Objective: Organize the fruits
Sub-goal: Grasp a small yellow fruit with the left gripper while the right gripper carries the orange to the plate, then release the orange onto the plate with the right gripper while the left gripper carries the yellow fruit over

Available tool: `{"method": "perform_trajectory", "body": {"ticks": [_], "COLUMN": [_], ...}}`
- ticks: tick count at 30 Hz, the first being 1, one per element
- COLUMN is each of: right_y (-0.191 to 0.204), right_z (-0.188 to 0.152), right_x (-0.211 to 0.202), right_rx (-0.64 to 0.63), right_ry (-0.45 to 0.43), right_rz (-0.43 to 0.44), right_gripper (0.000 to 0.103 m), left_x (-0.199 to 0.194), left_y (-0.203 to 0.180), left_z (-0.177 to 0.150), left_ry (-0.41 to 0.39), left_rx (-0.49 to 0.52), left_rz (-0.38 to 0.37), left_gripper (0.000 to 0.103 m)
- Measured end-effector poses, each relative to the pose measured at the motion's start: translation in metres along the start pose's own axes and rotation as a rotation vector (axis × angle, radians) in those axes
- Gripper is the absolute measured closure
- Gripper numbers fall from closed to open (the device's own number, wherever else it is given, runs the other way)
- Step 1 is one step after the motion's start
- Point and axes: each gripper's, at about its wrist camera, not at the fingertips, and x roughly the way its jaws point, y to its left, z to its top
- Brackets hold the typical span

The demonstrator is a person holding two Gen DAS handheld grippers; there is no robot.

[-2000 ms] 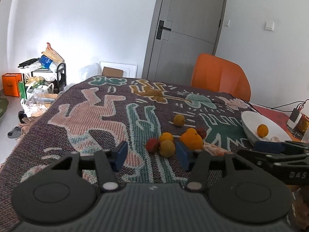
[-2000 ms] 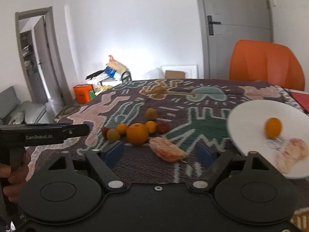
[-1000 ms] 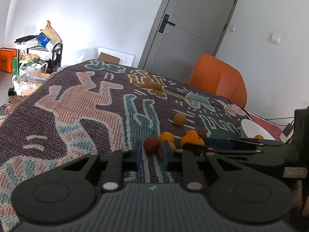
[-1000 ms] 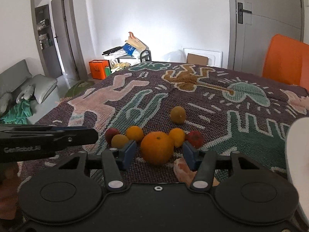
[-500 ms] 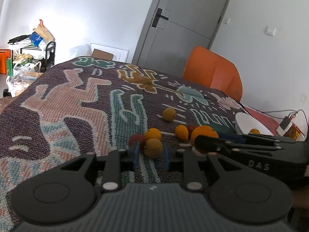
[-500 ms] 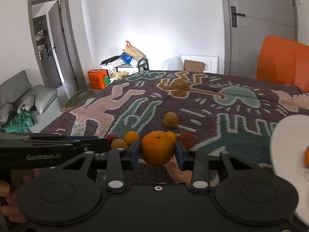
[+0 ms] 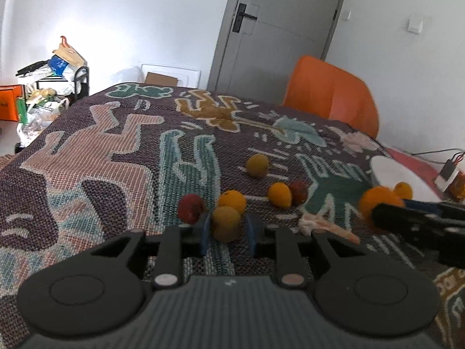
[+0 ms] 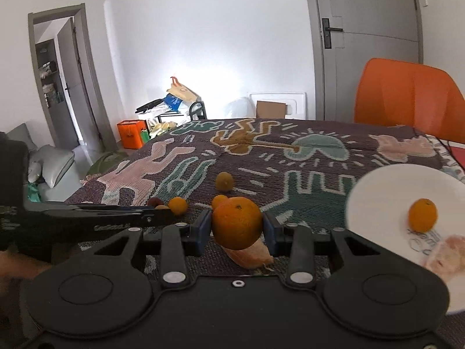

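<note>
My right gripper (image 8: pixel 237 228) is shut on a large orange (image 8: pixel 237 222) and holds it above the patterned cloth; the orange also shows in the left wrist view (image 7: pixel 376 203). My left gripper (image 7: pixel 226 229) has its pads on both sides of a small dull-yellow fruit (image 7: pixel 226 223) that rests on the cloth. Beside it lie a red fruit (image 7: pixel 191 208) and a small orange fruit (image 7: pixel 232 200). Further right lie another small orange fruit (image 7: pixel 279 194), a dark red fruit (image 7: pixel 298 192) and a yellow fruit (image 7: pixel 257 165). A peeled segment (image 8: pixel 250 254) lies under the held orange.
A white plate (image 8: pixel 377 186) at the right holds a small orange (image 8: pixel 423 214) and a peeled piece (image 8: pixel 444 257). An orange chair (image 8: pixel 407 99) stands behind the table. A cable and small device (image 7: pixel 449 171) lie at the far right edge.
My right gripper has lifted the large orange off the cloth and carried it right toward the plate. My left gripper stays around the small dull-yellow fruit, a little wider than before.
</note>
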Motion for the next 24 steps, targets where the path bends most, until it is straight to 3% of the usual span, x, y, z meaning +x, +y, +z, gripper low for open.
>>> {"method": "perform_trajectory", "body": {"ticks": [9,24], "right_y": [-0.021,-0.07], "right_z": [-0.007,-0.021], "right_x": [-0.024,-0.056], "right_rx": [0.049,0.127], "right_ry": [-0.054,-0.099], "right_rz": [-0.03,-0.139], "right_gripper": [0.066,0.066], "left_x": [-0.013,-0.028], "left_y": [-0.019,-0.077], "left_z": [0.003,0.013], "left_ry": [-0.037,-0.078], "left_rx": [0.026,0.105], "left_rz": [-0.025,-0.129], "left_gripper": [0.082,0.081]}}
